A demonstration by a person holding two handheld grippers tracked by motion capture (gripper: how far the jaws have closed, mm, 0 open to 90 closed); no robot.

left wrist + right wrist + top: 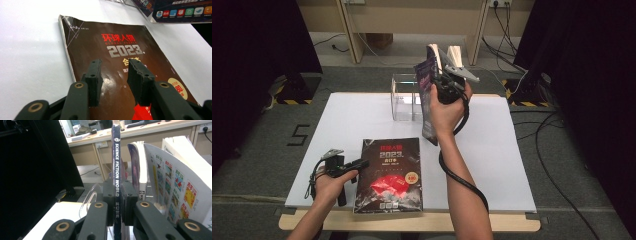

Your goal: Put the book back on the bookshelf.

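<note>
Glossy dark magazine [388, 175] flat, right claw [117, 202] pinching thin magazine spine [116, 170]

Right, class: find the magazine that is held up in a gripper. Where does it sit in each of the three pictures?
High view: the held magazine hangs upright, just right of centre, over the far half of the table.
Left gripper view: its cover with coloured icons fills the top right corner.
Right gripper view: its spine stands upright in the middle, clamped between the jaws.
Shared landmark: the white sheet on the table.

Black two-jaw tool [353, 164], brass rivets, trailing black cable
</note>
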